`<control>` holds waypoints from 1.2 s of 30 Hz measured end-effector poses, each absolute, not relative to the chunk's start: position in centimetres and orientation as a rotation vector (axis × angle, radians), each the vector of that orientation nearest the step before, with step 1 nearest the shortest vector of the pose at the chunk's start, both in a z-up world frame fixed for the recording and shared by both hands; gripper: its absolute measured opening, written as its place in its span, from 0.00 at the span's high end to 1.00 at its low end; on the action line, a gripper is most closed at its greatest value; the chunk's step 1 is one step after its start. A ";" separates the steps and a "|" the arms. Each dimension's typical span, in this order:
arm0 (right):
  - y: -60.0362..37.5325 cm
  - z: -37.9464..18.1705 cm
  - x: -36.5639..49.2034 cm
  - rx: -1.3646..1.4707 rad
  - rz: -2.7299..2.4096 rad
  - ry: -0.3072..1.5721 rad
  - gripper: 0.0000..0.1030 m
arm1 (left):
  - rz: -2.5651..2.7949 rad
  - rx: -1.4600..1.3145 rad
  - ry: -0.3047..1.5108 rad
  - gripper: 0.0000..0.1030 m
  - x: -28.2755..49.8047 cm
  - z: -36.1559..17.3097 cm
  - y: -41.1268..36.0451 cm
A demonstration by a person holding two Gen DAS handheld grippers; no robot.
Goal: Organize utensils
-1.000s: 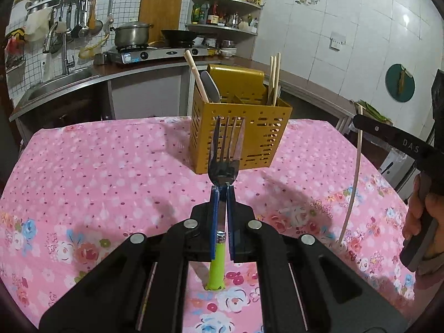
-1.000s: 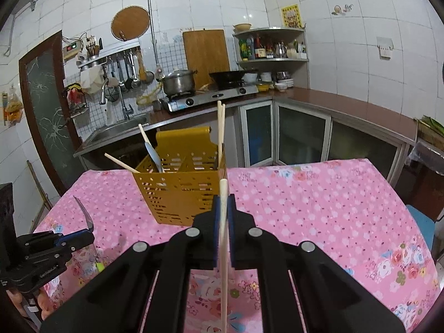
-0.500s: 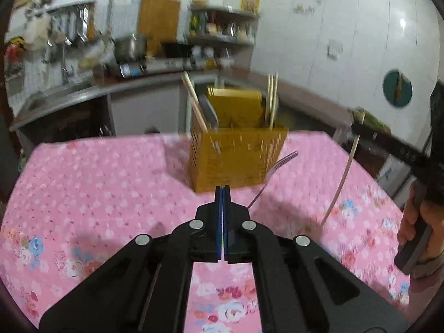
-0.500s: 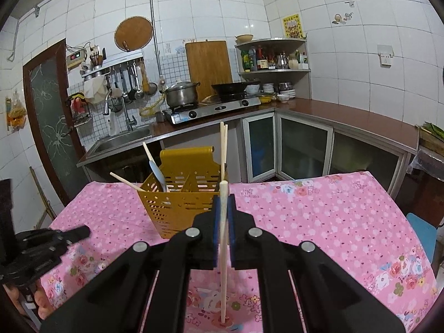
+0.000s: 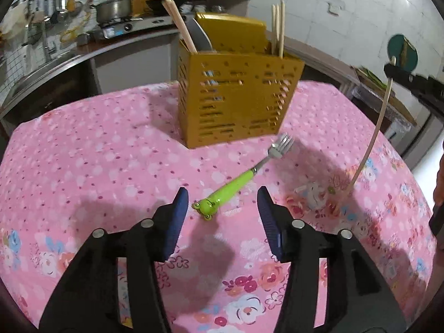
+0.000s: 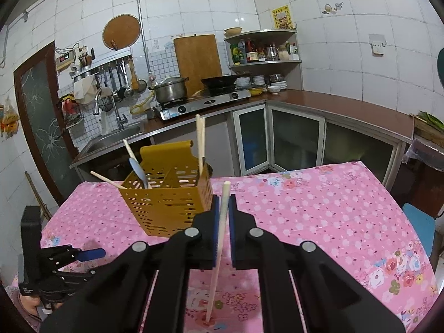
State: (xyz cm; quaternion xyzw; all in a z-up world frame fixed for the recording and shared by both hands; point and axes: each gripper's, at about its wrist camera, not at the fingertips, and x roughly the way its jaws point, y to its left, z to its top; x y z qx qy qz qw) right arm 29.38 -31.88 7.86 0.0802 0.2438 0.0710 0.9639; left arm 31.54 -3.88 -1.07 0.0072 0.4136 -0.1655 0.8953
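My left gripper [image 5: 222, 208] fills the bottom of the left wrist view, its blue pads parted and still spreading, with nothing pinched between them. A second ago those pads were clamped on the fork, which stood upright in front of the camera; half a second ago it had already tipped away to the right. Now the fork [image 5: 244, 179] lies flat on the pink tablecloth [image 5: 83, 166] just beyond the pads, frog-headed green handle toward me, tines pointing to the upper right, close to the organizer's front right corner. So the fork slipped out and never reached a compartment; I judge that this step has to be redone, with a fresh pick from the cloth.

In the right wrist view, my right gripper [image 6: 222, 211] is pressed together on a single chopstick [image 6: 219, 238], held nearly upright with its lower end down by the tablecloth. That has not changed over the second.

Farther off, the yellow organizer [image 5: 236, 97] stands in the upper centre of the left view, already holding chopsticks at its right end and a wooden-handled utensil at its left.
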 end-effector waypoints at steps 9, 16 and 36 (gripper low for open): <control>-33.2 7.2 29.8 0.186 0.123 0.508 0.93 | -0.403 0.143 0.882 0.51 33.4 -5.2 -5.4; -33.0 7.1 29.8 0.183 0.123 0.507 0.93 | -0.428 0.081 0.862 0.83 34.4 -5.5 -4.2; -31.8 7.6 29.1 0.166 0.132 0.496 0.93 | -0.374 0.057 0.597 0.83 30.2 1.5 -3.7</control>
